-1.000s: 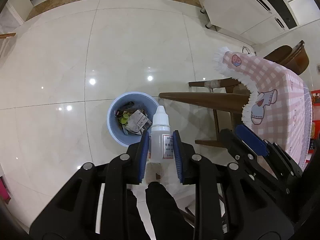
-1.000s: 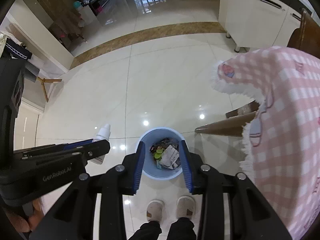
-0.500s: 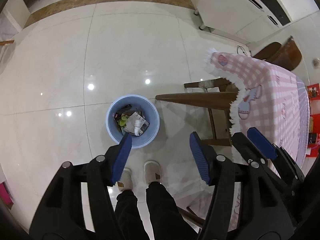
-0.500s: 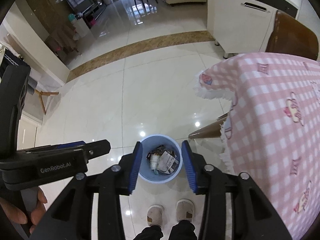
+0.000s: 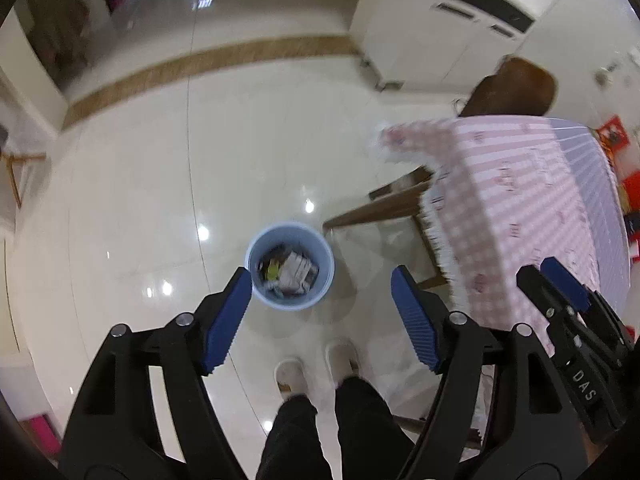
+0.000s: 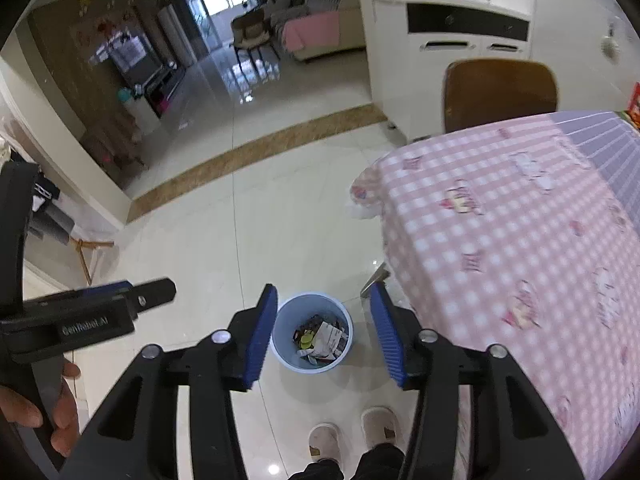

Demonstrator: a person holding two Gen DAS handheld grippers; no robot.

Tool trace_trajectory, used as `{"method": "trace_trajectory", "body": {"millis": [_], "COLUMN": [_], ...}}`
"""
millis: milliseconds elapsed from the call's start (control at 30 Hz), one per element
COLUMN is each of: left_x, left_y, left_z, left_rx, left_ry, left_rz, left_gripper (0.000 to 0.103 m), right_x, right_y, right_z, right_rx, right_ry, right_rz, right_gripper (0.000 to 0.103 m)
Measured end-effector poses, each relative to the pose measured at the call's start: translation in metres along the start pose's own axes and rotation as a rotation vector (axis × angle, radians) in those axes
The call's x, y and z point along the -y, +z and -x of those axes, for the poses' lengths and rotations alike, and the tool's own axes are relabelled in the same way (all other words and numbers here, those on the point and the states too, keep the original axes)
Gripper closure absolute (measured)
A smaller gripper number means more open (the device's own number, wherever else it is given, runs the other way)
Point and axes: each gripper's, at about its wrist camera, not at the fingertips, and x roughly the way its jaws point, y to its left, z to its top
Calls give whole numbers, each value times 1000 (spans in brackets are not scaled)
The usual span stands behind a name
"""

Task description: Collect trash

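One blue bin — paper-stuffed

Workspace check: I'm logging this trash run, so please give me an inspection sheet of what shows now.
Surface: glossy tile floor, bare around the bin.
Job's things: blue bin holds trash, upright on the floor.
Clutter: nothing seen.
Grippers: left tool open, empty, jaws just opened; right tool open, empty, jaws just opened.
Cables: nothing seen.
Surroundings: table with pink checked cloth, brown chair, white cabinet, person's slippers.

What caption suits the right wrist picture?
Open right gripper poised above a blue trash bin on the tiled floor, beside a pink checked tablecloth.
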Motion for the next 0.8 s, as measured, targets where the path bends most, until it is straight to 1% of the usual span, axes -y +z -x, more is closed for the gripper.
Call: {"method": "trace_trajectory", "body": {"millis": [33, 67, 200, 267, 333, 467, 533, 667, 800], "left_x": [5, 15, 45, 57, 71, 93, 103, 114, 123], "left_y": [-2, -6, -22, -29, -41, -67, -84, -116, -143], "left_z": [10, 28, 77, 95, 120, 158, 180, 211, 237], "left_rx": [19, 55, 174, 211, 260, 351, 403, 470, 531], "left_ry": [-1, 7, 22, 17, -7, -23, -24, -44, -15], "left_rz": [-14, -44, -120, -139, -145, -151, -151, -118, -115], "left_gripper": [27, 25, 23, 23, 21, 21, 20, 17, 14], "right_x": [1, 2, 3, 6, 10, 22, 24, 32, 33], "right_y": [-2, -5, -13, -17, -25, -46, -56, -79, -99], "right_z": [15, 35, 96, 122, 150, 198, 215, 252, 282], "right_rx": [16, 42, 130, 168, 205, 283, 306, 348, 393], "right_ry": [-4, -8, -38, -50, -56, -51, -47, -26, -19], "right_rz": [0, 4, 46, 67, 88, 119, 128, 148, 168], "right_gripper": [49, 47, 41, 37, 35, 33, 33, 32, 31]}}
